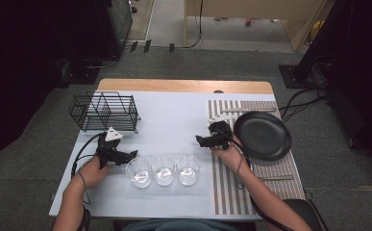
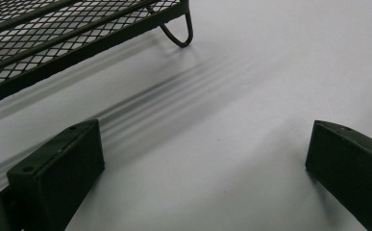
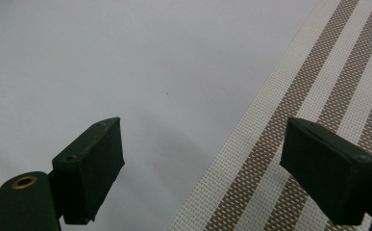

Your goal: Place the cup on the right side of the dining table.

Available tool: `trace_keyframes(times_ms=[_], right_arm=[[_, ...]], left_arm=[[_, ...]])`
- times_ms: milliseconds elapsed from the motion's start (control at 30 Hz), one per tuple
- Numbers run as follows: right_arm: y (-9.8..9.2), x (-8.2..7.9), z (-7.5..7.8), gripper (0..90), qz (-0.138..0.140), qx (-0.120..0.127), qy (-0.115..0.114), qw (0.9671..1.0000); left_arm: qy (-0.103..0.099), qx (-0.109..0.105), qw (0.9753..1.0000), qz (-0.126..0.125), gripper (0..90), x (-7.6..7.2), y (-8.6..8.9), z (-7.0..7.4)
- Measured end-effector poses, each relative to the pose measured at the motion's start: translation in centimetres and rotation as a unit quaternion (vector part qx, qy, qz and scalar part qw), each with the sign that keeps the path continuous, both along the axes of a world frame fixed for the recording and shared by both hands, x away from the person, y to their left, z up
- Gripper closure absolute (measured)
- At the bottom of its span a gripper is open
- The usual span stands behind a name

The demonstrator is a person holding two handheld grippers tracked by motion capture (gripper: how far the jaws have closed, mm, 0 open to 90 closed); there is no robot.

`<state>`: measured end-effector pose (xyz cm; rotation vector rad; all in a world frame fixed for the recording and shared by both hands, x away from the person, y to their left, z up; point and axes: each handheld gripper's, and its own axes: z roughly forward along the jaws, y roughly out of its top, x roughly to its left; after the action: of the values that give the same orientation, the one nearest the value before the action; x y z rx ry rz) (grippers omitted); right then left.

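Three clear glasses sit in a row at lower centre of the high view: left glass [image 1: 139, 172], middle glass [image 1: 164, 170], right glass [image 1: 188, 169], rims touching or nearly so, on the white sheet of the table [image 1: 174, 120]. My left tool [image 1: 131, 155] hovers just beside the left glass, jaws spread wide, holding nothing; in the left gripper view its pads [image 2: 58, 168] frame bare table with the wire dish rack [image 2: 54, 33] at upper left. My right tool [image 1: 199, 140] is above the right glass near frame centre, also spread and empty, straddling the edge of the striped placemat [image 3: 318, 96] in the right gripper view. Black plate [image 1: 263, 135] lies on the placemat, right of the right tool.

Risks as I judge them:
- Glasses are packed tight, so a jaw going between two could knock the neighbour over.
- Glass looks slick, so a shallow pinch on the rim may slip.
- Squeezing too hard could crack a wall.
- A cable trailing from either tool could drag a glass.
- Carrying to the rack, a glass may catch on the wires.
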<state>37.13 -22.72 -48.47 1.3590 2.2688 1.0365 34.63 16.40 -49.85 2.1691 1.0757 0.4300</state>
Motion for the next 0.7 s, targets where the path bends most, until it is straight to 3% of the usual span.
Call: trace_keyframes(times_ms=[533,700], right_arm=[[0.17,-0.51,0.41,13.5,0.013,0.012,0.007,0.9998],[0.27,-0.72,0.64,0.0,0.038,0.025,0.007,0.9989]], left_arm=[[0.000,0.000,1.0000,0.000,0.0,0.00,0.00,0.01],[0.000,0.000,1.0000,0.000,0.0,0.00,0.00,0.00]])
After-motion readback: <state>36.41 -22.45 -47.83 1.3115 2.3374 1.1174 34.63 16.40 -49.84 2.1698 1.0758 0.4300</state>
